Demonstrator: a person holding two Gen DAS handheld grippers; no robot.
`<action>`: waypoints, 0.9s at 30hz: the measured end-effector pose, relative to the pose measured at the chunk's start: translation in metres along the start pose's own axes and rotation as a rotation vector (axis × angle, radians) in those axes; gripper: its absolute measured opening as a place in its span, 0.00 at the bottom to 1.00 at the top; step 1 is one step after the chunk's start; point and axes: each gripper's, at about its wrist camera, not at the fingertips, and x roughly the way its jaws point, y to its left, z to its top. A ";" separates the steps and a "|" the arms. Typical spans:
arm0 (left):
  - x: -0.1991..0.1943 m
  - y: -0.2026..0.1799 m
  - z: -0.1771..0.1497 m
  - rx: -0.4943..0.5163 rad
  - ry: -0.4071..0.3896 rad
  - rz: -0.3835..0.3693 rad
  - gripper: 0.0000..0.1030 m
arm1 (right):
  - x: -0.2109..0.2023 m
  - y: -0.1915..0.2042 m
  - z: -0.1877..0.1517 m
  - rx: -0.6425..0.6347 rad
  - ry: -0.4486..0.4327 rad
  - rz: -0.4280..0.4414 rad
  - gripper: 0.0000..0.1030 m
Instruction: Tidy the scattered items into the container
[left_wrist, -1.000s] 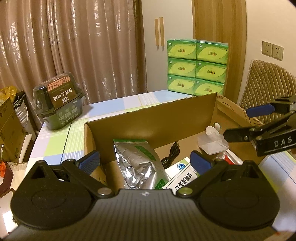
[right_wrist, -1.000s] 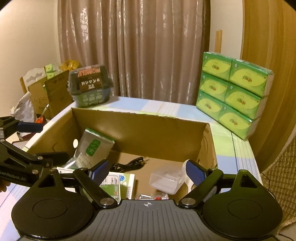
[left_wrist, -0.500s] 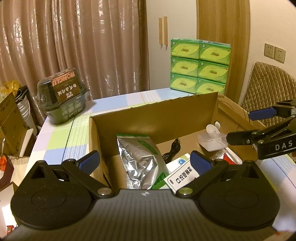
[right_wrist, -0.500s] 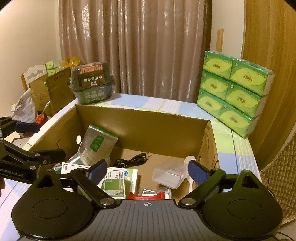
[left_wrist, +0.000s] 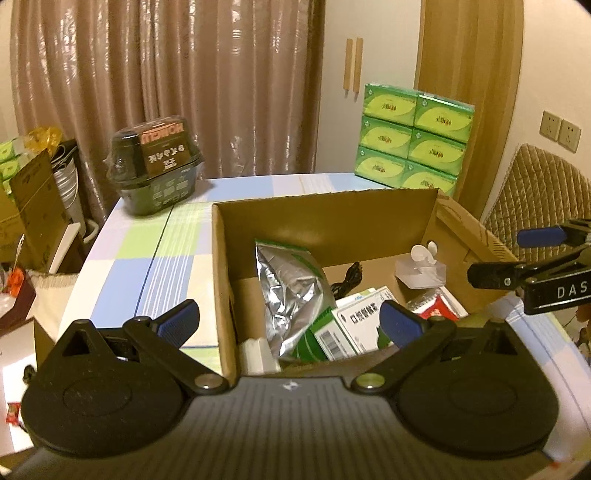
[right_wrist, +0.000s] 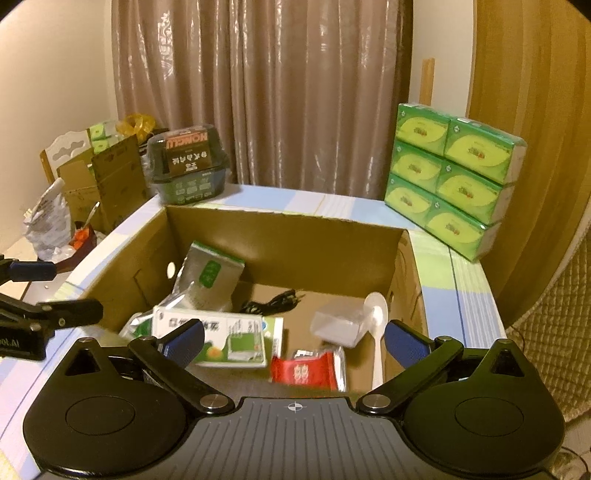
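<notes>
An open cardboard box (left_wrist: 325, 221) (right_wrist: 288, 243) stands on the checked table. Inside lie a silver foil pouch (left_wrist: 291, 295) (right_wrist: 210, 280), a white and green medicine box (left_wrist: 358, 325) (right_wrist: 221, 339), a black cable (right_wrist: 273, 301), a clear plastic tub (right_wrist: 340, 325), a white spoon (right_wrist: 376, 332) and a red packet (right_wrist: 306, 371). My left gripper (left_wrist: 290, 323) hangs open over the box's near left corner, holding nothing. My right gripper (right_wrist: 294, 341) is over the near edge, its jaws opening with nothing gripped between them; the red packet lies below.
Stacked green tissue packs (left_wrist: 413, 136) (right_wrist: 454, 184) stand at the table's far right. A dark wrapped bowl pack (left_wrist: 159, 170) (right_wrist: 188, 166) sits at the far left. A quilted chair (left_wrist: 535, 195) is to the right, and cardboard boxes (right_wrist: 107, 184) stand beyond the table's left edge.
Both grippers have drawn back and slightly up, so more of the box's floor shows. The right jaws have spread wider. The red packet has come into view in the box.
</notes>
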 end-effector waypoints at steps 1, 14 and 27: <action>-0.005 0.000 -0.002 -0.009 -0.003 -0.002 0.99 | -0.005 0.002 -0.003 -0.002 0.000 -0.003 0.98; -0.080 -0.009 -0.022 -0.118 0.010 0.016 0.99 | -0.087 0.017 -0.029 0.115 0.007 -0.024 0.98; -0.142 -0.032 -0.043 -0.189 -0.013 -0.040 0.99 | -0.157 0.030 -0.046 0.159 -0.058 -0.033 0.98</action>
